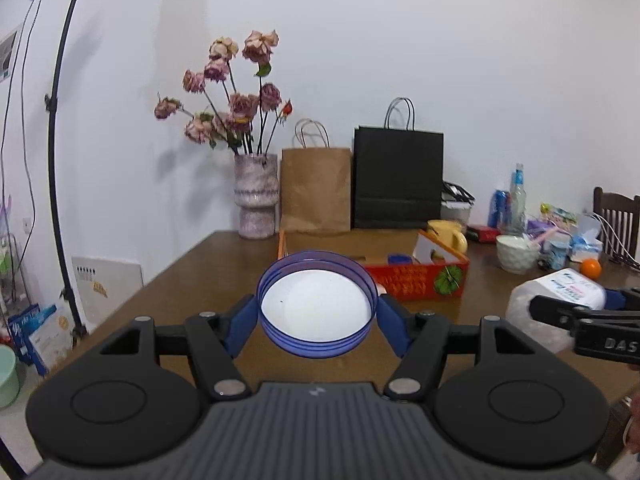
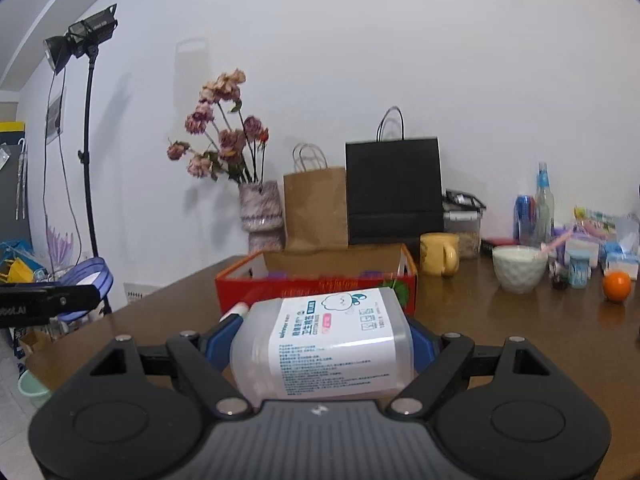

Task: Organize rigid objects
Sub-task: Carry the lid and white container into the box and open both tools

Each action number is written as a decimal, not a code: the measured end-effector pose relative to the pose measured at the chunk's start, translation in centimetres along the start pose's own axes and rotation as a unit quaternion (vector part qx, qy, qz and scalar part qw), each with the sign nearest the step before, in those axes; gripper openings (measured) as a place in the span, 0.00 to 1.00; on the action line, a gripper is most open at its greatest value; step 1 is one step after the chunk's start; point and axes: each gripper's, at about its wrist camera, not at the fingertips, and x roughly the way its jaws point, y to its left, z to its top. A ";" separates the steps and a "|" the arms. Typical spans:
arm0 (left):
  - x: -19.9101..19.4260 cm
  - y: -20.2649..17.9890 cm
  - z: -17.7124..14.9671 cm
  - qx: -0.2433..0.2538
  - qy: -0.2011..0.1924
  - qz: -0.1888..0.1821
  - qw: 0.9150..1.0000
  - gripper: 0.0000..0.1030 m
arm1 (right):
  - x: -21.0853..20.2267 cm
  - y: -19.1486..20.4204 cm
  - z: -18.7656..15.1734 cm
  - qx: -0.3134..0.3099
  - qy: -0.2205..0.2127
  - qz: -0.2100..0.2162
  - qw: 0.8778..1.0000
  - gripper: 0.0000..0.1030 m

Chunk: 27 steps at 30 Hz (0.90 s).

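My left gripper (image 1: 317,312) is shut on a round blue lid (image 1: 317,304) with a white inside, held above the brown table (image 1: 208,272). My right gripper (image 2: 322,340) is shut on a clear plastic jar (image 2: 324,348) with a white label, lying sideways between the blue pads. The jar also shows at the right of the left wrist view (image 1: 556,300). The lid shows at the left of the right wrist view (image 2: 86,276). A red cardboard box (image 1: 416,276) stands open on the table just beyond both grippers; it also shows in the right wrist view (image 2: 316,280).
At the back stand a vase of dried roses (image 1: 256,196), a brown paper bag (image 1: 316,190) and a black paper bag (image 1: 398,178). A yellow mug (image 2: 438,254), a white bowl (image 2: 518,268), an orange (image 2: 617,286) and bottles (image 2: 544,208) sit to the right.
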 end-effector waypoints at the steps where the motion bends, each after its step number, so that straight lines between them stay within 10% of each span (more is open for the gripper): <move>1: 0.8 0.2 0.7 0.002 -0.004 0.000 1.000 0.65 | 0.8 -0.2 0.7 -0.002 -0.004 0.000 1.000 0.80; 14: 14.6 2.3 11.3 -0.004 -0.008 -0.023 1.000 0.65 | 12.3 -3.2 11.7 0.002 -0.013 0.037 0.999 0.80; 20: 22.8 2.7 15.5 -0.004 0.073 -0.060 0.996 0.65 | 20.3 -3.3 17.0 -0.018 0.036 0.073 0.997 0.81; 27: 35.4 2.3 15.7 -0.003 0.258 -0.078 0.963 0.65 | 34.2 -3.8 19.0 0.018 0.201 0.109 0.973 0.80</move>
